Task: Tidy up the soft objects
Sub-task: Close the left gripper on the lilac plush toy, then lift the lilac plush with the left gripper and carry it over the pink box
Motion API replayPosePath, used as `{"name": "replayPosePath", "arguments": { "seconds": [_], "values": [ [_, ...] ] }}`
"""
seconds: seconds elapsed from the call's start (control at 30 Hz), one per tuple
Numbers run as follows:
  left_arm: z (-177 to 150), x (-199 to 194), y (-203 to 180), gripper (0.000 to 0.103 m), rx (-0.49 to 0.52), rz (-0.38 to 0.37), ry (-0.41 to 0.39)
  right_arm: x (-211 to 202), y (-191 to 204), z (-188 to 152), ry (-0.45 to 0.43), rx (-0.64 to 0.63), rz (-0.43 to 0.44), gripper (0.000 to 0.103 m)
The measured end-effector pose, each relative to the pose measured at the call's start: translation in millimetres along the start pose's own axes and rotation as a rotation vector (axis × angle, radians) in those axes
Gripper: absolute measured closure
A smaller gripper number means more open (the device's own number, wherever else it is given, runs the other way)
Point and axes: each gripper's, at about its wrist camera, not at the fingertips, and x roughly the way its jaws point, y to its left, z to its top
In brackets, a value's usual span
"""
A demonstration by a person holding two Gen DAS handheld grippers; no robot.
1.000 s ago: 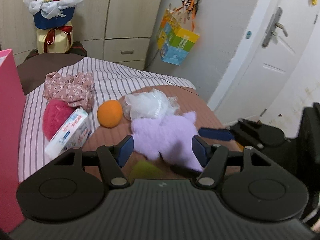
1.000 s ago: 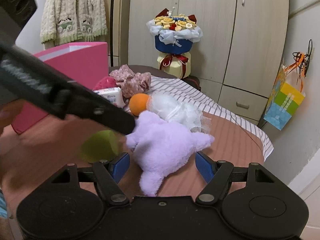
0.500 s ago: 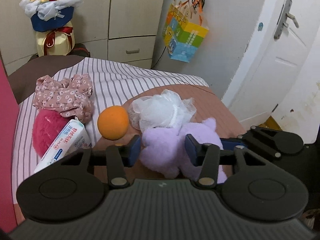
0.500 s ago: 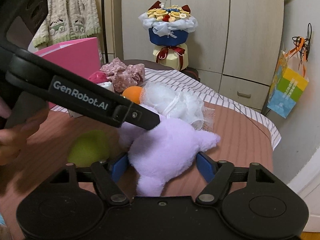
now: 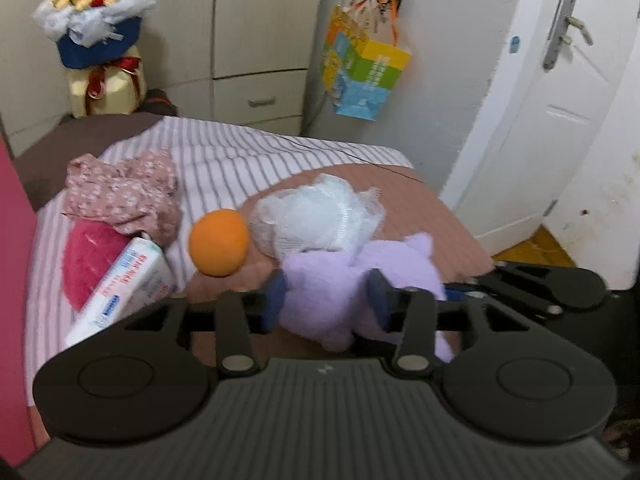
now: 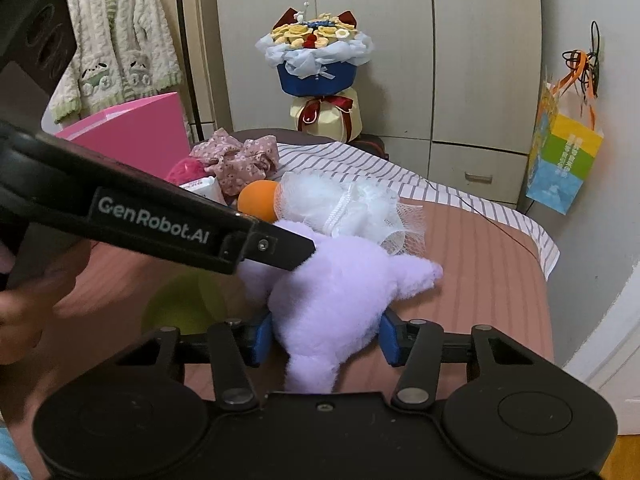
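A purple plush toy lies on the brown bed cover. My left gripper is shut on its near part, both blue pads pressed into the fur. My right gripper is shut on the same purple plush toy from the other side. The left gripper's black body crosses the right wrist view. A white mesh puff, an orange ball, a pink fluffy item, a floral cloth and a tissue pack lie beyond.
A pink box stands at the bed's left. A green ball lies near the plush. A bouquet and wardrobe stand behind. A colourful bag hangs on the wall. A white door is at right.
Both grippers have closed on the purple plush toy from open. The left gripper moved forward over it.
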Motion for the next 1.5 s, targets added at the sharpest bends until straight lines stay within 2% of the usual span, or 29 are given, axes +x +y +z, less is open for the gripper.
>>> {"name": "replayPosePath", "arguments": {
  "seconds": [0.23,0.37,0.47,0.83,1.13,1.5],
  "values": [
    [2.8,8.0,8.1,0.048,-0.030,-0.034,0.031,0.2,-3.2,-1.3,-0.001,0.020,0.007,0.046],
    [5.6,8.5,13.4,0.055,-0.089,-0.081,0.062,-1.4,-1.2,-2.3,-0.007,0.026,0.003,0.046],
    [5.0,3.0,11.1,0.059,-0.089,-0.096,0.064,-3.9,-1.1,-3.1,-0.011,0.041,0.001,0.046],
    [0.9,-67.4,-14.7,0.059,0.000,-0.095,-0.055,-55.4,18.7,6.3,-0.086,0.025,-0.005,0.046],
    [-22.2,-109.2,-34.4,0.059,0.066,-0.024,-0.053,-83.0,41.3,5.3,-0.031,0.045,0.049,0.046],
    [-58.6,-158.1,-25.8,0.059,0.030,-0.067,-0.062,-123.0,89.0,-7.1,-0.003,0.004,0.024,0.046]
  ]
}}
